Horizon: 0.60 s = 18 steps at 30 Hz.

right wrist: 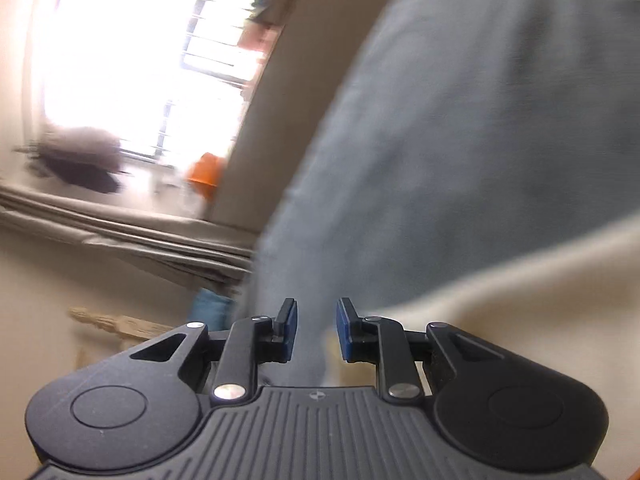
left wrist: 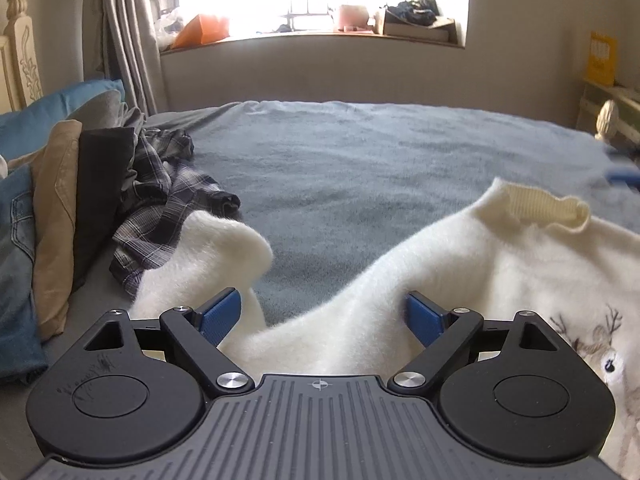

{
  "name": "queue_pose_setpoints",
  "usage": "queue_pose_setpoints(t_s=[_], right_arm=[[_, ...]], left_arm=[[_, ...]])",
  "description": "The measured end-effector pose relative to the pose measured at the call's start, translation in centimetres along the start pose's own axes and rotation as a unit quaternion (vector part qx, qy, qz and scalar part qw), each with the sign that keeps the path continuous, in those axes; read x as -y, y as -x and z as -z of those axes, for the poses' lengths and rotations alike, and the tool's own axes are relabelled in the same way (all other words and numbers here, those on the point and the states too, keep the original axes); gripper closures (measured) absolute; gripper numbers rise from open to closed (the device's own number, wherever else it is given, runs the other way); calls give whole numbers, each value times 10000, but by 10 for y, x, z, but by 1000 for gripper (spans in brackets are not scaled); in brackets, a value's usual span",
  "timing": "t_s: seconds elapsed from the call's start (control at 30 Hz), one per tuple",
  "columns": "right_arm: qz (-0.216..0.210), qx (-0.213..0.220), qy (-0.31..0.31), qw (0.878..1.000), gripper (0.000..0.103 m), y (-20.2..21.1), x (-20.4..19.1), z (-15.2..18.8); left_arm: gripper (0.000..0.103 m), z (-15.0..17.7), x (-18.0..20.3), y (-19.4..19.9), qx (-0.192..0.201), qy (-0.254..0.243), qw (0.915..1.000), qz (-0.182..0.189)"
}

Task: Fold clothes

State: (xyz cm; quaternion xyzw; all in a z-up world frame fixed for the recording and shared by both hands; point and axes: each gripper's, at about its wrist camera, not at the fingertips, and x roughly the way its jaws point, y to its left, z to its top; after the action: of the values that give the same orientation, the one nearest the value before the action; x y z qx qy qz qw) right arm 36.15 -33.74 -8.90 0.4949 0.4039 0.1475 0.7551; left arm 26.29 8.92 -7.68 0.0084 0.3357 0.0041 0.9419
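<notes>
A fluffy white sweater (left wrist: 500, 272) with a ribbed collar (left wrist: 548, 204) and an embroidered reindeer (left wrist: 600, 344) lies spread on the grey-blue bed (left wrist: 360, 168). One sleeve (left wrist: 216, 248) trails off to the left. My left gripper (left wrist: 322, 316) stands wide open over the sweater's near edge; fabric lies between its blue pads (left wrist: 220, 316), which do not press on it. The right wrist view is rolled and blurred. There my right gripper (right wrist: 316, 328) shows a narrow gap with nothing in it, above the bed (right wrist: 460, 140), with the sweater (right wrist: 540, 300) to its right.
A crumpled plaid shirt (left wrist: 168, 200) lies left of the sleeve. Beside it stand folded jeans (left wrist: 16, 260), a tan garment (left wrist: 56, 220) and a black one (left wrist: 100, 184), with a blue pillow (left wrist: 52, 108) behind. A cluttered window sill (left wrist: 312, 36) and a curtain (left wrist: 124, 40) are beyond the bed.
</notes>
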Motion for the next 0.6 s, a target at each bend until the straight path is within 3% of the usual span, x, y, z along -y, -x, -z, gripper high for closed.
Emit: queue_pose_setpoints(t_s=[0.1, 0.2, 0.23, 0.27, 0.3, 0.4, 0.5, 0.6], right_arm=[[361, -370, 136, 9986, 80, 7, 17, 9], [934, -667, 516, 9921, 82, -18, 31, 12], [1131, -557, 637, 9900, 85, -26, 34, 10], [1328, -447, 758, 9872, 99, -35, 38, 7], [1456, -238, 852, 9854, 103, -36, 37, 3], [1659, 643, 1061, 9783, 100, -20, 23, -15], [1582, 1325, 1200, 9711, 99, 29, 8, -31], [854, 1226, 545, 9873, 99, 95, 17, -37]], left_arm=[[14, -1, -1, -4, -38, 122, 9999, -116], [14, -2, 2, -2, -60, 206, 9995, -241], [14, -2, 4, -1, -43, 187, 9994, -292], [14, -2, 6, 1, -23, 166, 9993, -342], [14, -2, 7, 3, 6, 152, 9992, -381], [14, -3, 3, 10, 59, 256, 9989, -378], [12, -3, -7, 15, 100, 385, 9987, -333], [11, -2, -12, 15, 106, 454, 9984, -321]])
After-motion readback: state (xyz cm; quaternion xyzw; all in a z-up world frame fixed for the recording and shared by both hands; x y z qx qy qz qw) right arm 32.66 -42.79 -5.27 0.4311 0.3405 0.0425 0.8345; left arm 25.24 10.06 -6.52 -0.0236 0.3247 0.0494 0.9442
